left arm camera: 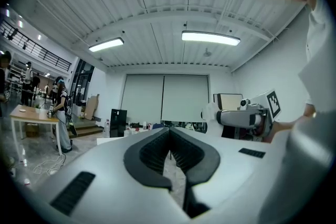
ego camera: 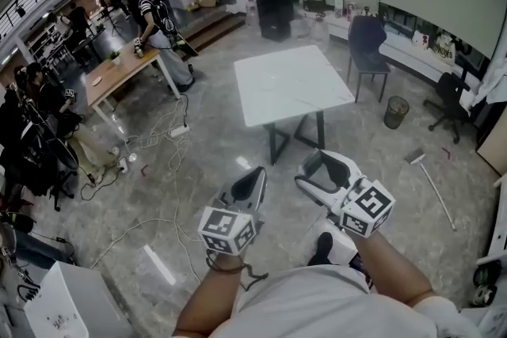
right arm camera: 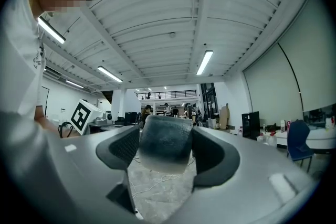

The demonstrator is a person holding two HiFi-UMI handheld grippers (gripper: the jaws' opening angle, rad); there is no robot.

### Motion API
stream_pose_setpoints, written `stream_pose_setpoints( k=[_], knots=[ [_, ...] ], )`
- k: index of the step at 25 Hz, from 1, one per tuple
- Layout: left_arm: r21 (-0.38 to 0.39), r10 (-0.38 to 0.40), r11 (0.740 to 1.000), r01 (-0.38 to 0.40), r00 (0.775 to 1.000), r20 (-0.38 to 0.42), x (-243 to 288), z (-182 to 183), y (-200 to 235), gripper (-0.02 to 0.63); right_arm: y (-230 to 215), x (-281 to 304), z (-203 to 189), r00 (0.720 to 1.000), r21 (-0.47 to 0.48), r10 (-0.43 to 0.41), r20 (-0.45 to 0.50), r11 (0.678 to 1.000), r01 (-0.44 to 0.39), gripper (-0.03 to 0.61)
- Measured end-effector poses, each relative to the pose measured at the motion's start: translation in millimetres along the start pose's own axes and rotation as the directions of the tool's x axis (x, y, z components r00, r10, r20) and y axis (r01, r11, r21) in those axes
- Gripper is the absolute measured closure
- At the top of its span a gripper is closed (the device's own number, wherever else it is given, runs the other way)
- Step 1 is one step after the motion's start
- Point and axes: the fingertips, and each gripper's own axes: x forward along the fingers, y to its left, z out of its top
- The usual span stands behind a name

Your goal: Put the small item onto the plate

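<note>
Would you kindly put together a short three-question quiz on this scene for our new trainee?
1. True or false: the left gripper has its jaws spread wide apart.
2. Which one holds the small dark item? A) the left gripper B) the right gripper C) neither
3. Fill in: in the head view, the piece of furniture on the floor ahead of both grippers is a white ____.

Key: 1 false, its jaws are together with nothing between them; 2 B; 3 table.
</note>
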Motion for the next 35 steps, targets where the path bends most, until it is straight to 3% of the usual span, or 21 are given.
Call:
stream_pose_setpoints(
  k=[18, 27, 35],
  knots=[
    [-0.009, 0.112, 0.994, -0.112, 0.994, 0.009, 266, 10, 48, 0.607, -267, 57, 0, 0.991, 0.022, 0.134, -0.010, 0.991, -0.134, 0.278],
    [-0.012, 0.122, 0.992, -0.122, 0.992, 0.007, 336, 11, 66, 0.607, -340, 77, -3, 0.987, 0.061, 0.159, -0.001, 0.986, -0.158, 0.278],
    [-0.025, 0.099, 0.995, -0.099, 0.995, 0.007, 389, 11, 121, 0.607, -383, 130, -10, 0.989, 0.056, 0.150, -0.014, 0.987, -0.149, 0.278]
  ],
)
